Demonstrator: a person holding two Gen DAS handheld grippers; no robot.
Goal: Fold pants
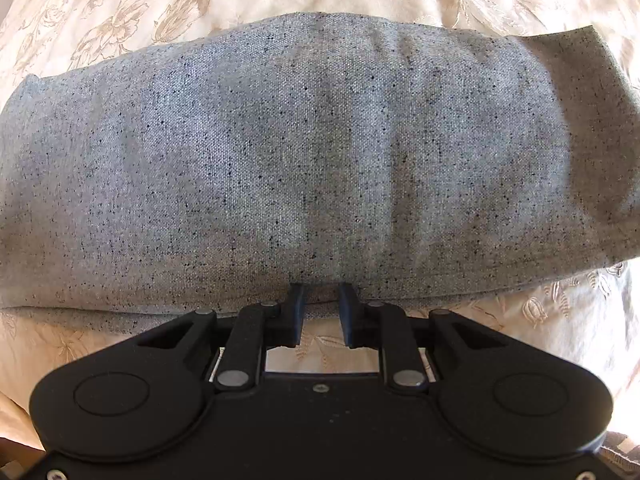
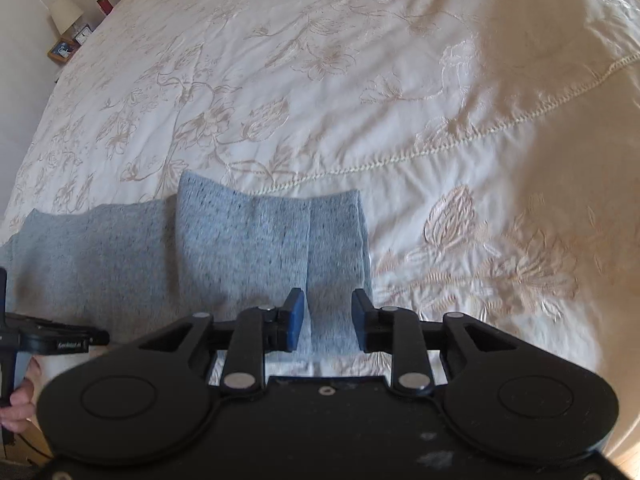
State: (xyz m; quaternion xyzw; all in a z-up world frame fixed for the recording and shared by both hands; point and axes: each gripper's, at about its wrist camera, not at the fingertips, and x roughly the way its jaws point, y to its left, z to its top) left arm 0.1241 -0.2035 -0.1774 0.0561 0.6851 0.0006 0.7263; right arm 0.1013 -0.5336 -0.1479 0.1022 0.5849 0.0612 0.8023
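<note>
The grey speckled pants lie folded in a long band across the cream bedspread. In the left wrist view my left gripper is open, with its fingertips at the near edge of the fabric, the tips slightly under the fold. In the right wrist view the pants lie with a folded-over end on top. My right gripper is open just above the near right end of the pants, holding nothing.
The cream embroidered bedspread covers the whole bed, with a stitched seam crossing to the right. A bedside table with a lamp stands at the far left. The other gripper's handle and a hand show at the left edge.
</note>
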